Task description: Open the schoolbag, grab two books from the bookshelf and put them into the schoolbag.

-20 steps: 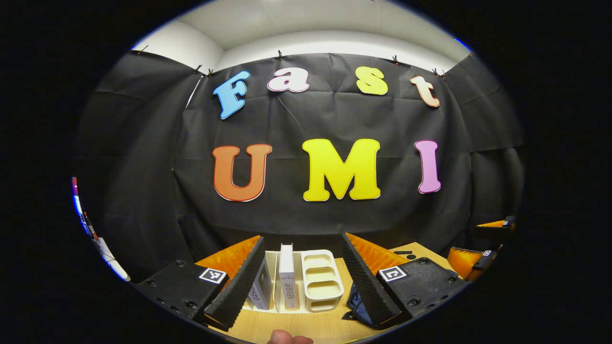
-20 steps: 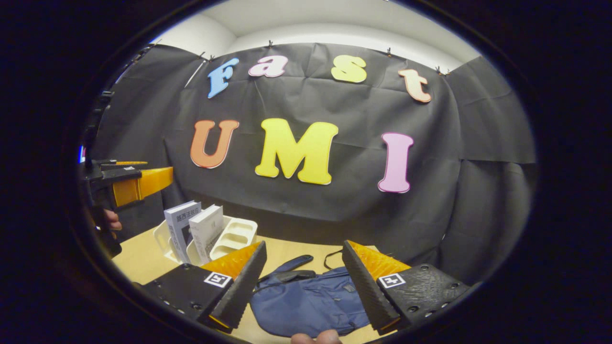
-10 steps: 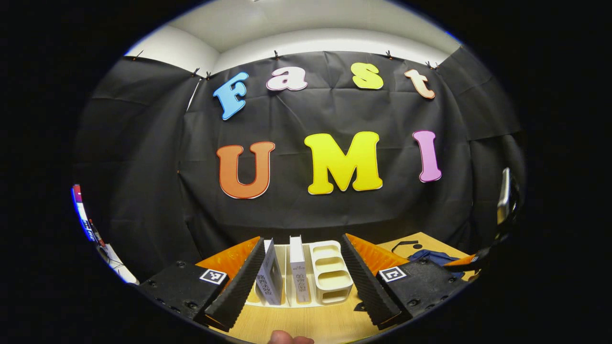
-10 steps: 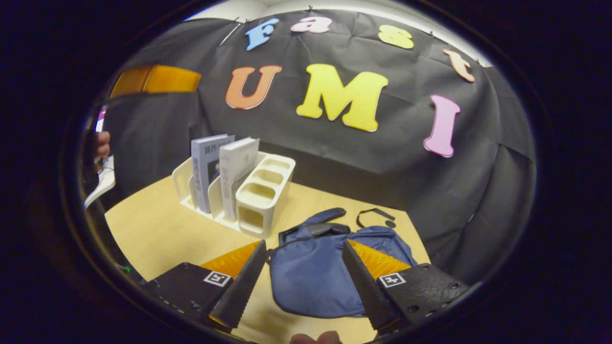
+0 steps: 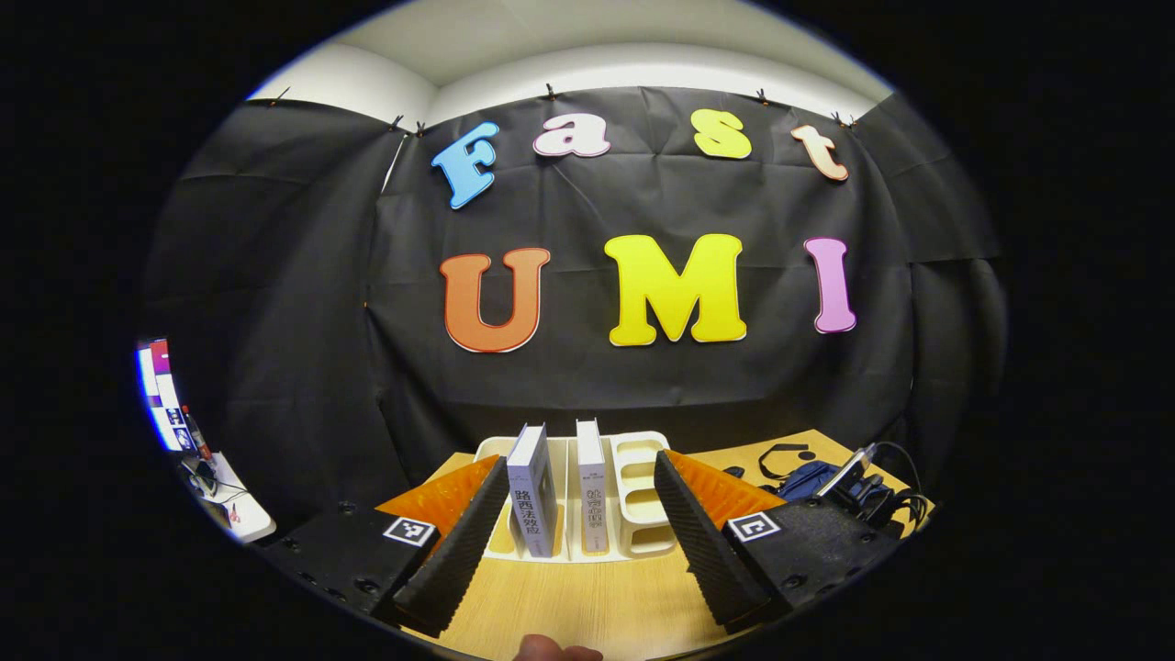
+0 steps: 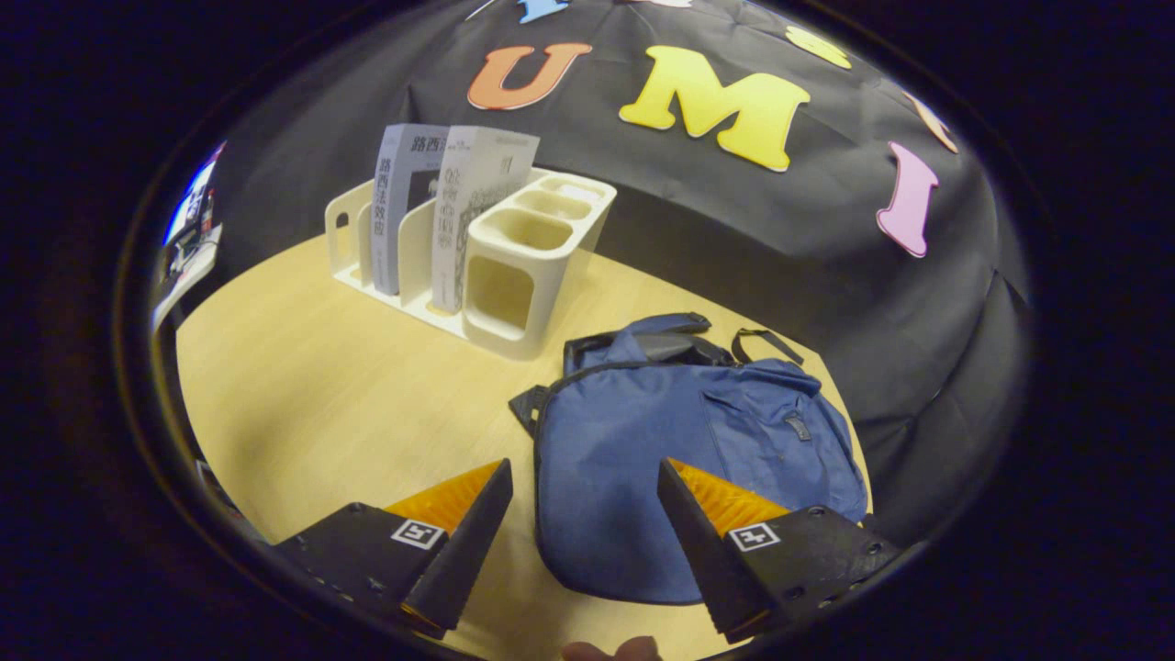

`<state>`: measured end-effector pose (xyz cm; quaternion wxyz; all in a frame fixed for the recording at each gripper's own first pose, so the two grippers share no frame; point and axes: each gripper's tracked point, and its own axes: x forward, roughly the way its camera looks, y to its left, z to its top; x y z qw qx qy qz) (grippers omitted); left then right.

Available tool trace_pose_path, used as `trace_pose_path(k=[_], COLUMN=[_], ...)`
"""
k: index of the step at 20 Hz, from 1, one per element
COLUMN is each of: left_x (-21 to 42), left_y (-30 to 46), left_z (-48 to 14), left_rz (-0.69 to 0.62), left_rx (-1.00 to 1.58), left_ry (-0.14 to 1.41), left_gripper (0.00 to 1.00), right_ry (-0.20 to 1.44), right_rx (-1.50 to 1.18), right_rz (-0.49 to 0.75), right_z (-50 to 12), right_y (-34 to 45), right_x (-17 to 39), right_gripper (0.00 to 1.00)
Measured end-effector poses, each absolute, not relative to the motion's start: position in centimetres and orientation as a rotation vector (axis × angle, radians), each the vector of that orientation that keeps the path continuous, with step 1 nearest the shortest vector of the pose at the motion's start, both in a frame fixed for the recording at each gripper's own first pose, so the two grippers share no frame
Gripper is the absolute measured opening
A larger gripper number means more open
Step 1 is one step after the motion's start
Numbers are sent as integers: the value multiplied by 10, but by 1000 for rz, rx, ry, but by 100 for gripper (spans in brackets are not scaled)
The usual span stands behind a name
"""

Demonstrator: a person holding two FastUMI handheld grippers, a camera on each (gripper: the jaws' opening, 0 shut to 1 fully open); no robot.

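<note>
A blue schoolbag (image 6: 684, 450) lies flat on the wooden table (image 6: 321, 386), zipped as far as I can see. My right gripper (image 6: 580, 542) hovers open above its near edge. Behind it stands a cream bookshelf (image 6: 514, 266) with two upright books, a grey one (image 6: 393, 216) and a white one (image 6: 464, 216). In the left gripper view my left gripper (image 5: 576, 542) is open and faces the bookshelf (image 5: 633, 500) straight on, with the grey book (image 5: 534, 500) and the white book (image 5: 592, 496) between its fingers' lines, farther off. The schoolbag (image 5: 803, 479) peeks out at the right.
The bookshelf's right end has several empty compartments (image 6: 542, 207). Black straps (image 6: 766, 341) trail from the bag toward the wall. A desk with a screen (image 5: 161, 404) stands outside the booth at far left. Bare tabletop (image 6: 303, 413) spreads left of the bag.
My right gripper has tilted down and moved over the bag, which now looks larger. My left gripper has drawn back a little, and the bookshelf sits higher in its view.
</note>
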<state>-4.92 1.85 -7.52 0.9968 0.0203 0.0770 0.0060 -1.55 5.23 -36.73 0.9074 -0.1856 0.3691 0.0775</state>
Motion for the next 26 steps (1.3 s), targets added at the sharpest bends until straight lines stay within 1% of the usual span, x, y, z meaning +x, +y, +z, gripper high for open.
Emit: trace_pose_path(k=[3, 5, 6, 7, 11, 14, 15, 18, 19, 21, 22, 24, 25, 26], left_x=[-51, -49, -48, -47, -44, -41, -40, -36, -35, -35, -34, -31, -30, -29], left_y=[25, 27, 27, 27, 28, 28, 26, 23, 22, 20, 18, 16, 14, 14], left_z=[-77, -79, -79, -80, -80, -83, -84, -87, -87, -87, -87, -89, -89, -91], left_rz=[28, 33, 34, 33, 37, 43, 43, 42, 42, 42, 40, 38, 36, 35], left_rx=[43, 45, 45, 44, 41, 35, 30, 13, 11, 9, 8, 3, -2, -8], left_ry=[164, 169, 171, 174, 181, 189, 194, 199, 200, 200, 199, 200, 204, 208], left_gripper=[99, 99, 100, 100, 99, 99, 99, 99, 99, 99, 99, 99, 99, 99], right_ry=[791, 815, 818, 821, 836, 856, 852, 825, 820, 815, 832, 847, 858, 874], right_rx=[-416, -419, -432, -445, -455, -419, -412, -401, -398, -380, -362, -339, -321, -304], right_rz=[129, 132, 131, 128, 91, 109, 114, 123, 119, 105, 113, 113, 126, 140], right_z=[-383, -392, -395, -397, -403, -399, -395, -379, -375, -367, -368, -361, -364, -361], right_y=[45, 49, 48, 47, 35, 37, 38, 42, 40, 33, 31, 23, 22, 21], right_x=[-12, -14, -14, -12, -6, -6, -5, -2, 1, 4, 5, 7, 10, 8], right_gripper=[96, 96, 98, 96, 96, 88, 82, 46, 40, 17, 8, 8, 0, 0])
